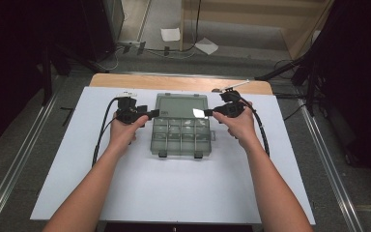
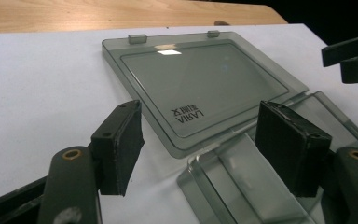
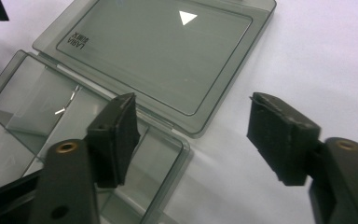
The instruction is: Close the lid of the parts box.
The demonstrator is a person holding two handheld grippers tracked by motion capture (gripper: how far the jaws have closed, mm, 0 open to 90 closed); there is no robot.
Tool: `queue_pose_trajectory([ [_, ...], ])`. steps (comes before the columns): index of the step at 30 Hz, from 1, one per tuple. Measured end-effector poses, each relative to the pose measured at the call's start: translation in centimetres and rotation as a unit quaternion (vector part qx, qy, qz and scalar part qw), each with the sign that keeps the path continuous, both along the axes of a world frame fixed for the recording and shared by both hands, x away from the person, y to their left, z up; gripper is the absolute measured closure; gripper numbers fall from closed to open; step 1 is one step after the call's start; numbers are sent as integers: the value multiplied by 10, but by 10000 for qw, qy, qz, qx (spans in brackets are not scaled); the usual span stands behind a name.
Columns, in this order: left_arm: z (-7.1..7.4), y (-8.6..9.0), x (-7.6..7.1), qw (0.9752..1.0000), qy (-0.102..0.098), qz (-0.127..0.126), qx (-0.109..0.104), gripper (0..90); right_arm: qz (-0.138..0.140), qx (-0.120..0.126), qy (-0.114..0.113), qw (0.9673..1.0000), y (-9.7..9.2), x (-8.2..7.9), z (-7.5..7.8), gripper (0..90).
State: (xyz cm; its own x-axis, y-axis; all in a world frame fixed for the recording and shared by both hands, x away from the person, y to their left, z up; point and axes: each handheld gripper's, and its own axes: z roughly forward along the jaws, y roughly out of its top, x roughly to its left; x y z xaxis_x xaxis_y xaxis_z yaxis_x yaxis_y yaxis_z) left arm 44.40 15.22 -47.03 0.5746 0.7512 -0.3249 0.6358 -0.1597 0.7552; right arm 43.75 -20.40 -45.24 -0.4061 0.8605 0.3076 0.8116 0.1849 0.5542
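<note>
Right now a smoky grey translucent plastic compartment box (image 1: 180,137) lies open in the middle of the white sheet (image 1: 77,159) that covers the wooden worktop (image 1: 174,82), its flat lid (image 1: 181,106) folded back away from the person and resting level on the sheet. The divided tray part sits nearer the person, with two small latches on its near edge. The left gripper (image 1: 156,113) is held in the person's left hand (image 1: 123,130) at the box's left side, about level with the hinge line between lid and tray; the right gripper (image 1: 207,112), in the right hand (image 1: 239,126), is at the matching place on the right side. In the left gripper view the jaws stand apart with the hinge-side corner of the lid (image 2: 200,84) and the edge of the tray between them, the pads not pressing on either. In the right gripper view the jaws likewise stand apart over the right end of the hinge, one pad above the tray's corner compartment and the other above bare sheet; nothing is gripped. Black printed lettering (image 2: 187,114) marks one corner of the lid.
</note>
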Motion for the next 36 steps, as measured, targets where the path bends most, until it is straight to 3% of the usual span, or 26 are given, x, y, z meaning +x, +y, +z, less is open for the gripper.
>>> queue_pose_trajectory([
  [4,-5,-4,9,9998,169,-12,55,336,-38,94,-26,9999,0,2,-3,416],
  [10,-9,-4,18,9993,338,133,-117,366,-113,137,-12,9998,1,5,-10,450],
  [20,-21,-8,29,9982,598,105,-15,366,-215,263,68,9994,3,13,-21,460],
  [36,-32,-19,35,9971,759,53,-89,366,-237,510,359,9978,6,20,-34,469],
])
